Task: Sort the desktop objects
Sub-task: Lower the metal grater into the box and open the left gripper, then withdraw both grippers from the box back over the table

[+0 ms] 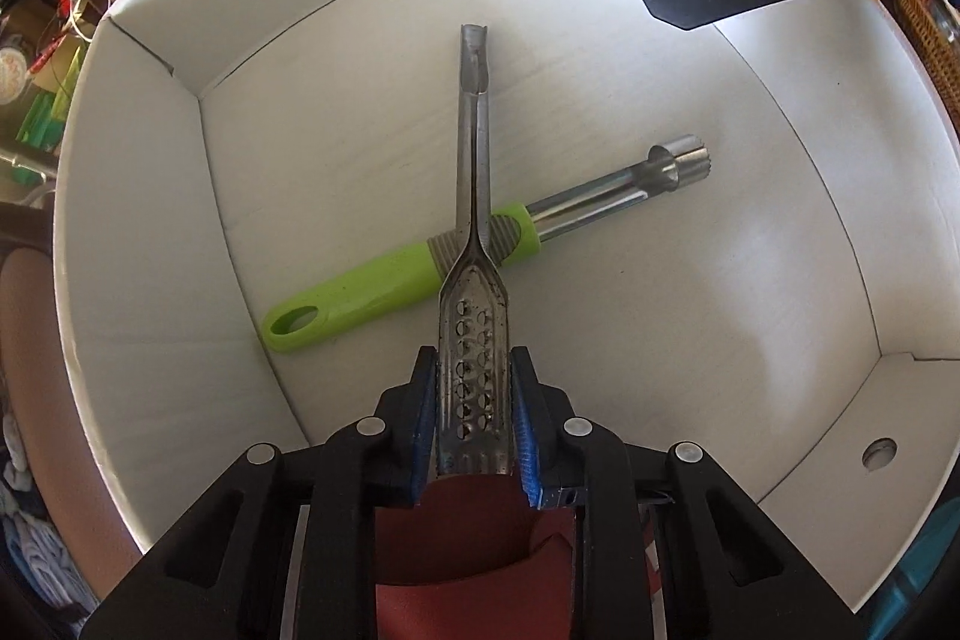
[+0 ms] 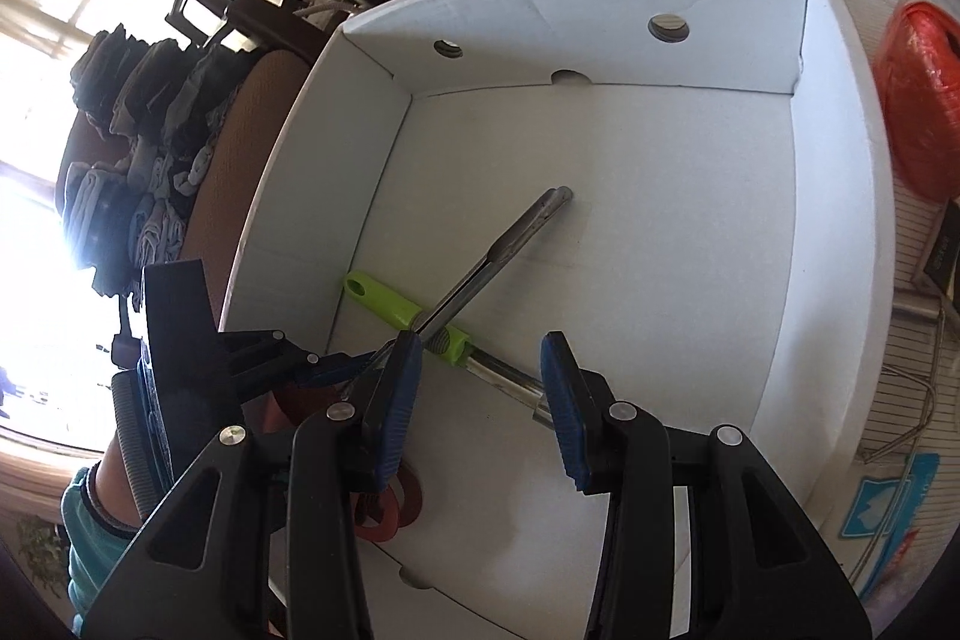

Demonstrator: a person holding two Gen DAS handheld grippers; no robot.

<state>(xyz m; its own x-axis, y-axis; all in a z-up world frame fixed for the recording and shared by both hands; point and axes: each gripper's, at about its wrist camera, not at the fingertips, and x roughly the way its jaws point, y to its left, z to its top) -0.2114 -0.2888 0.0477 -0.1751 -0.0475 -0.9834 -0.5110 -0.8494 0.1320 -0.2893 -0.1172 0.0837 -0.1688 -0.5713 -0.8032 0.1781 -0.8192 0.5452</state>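
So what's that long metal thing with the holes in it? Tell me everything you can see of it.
The metal tool is dull, speckled steel: a wide end punched with rows of holes, narrowing to a slim channelled stem with a notched tip. The left gripper clamps its perforated end. It lies across the green-handled corer inside the white cardboard box.

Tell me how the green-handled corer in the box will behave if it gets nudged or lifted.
The corer looks stiff: a metal tube on a hard plastic handle, so it should not flex. Its round tube and handle would probably roll on the smooth floor of the box. The metal tool lies across it, shut in the left gripper, so moving either may shift the other.
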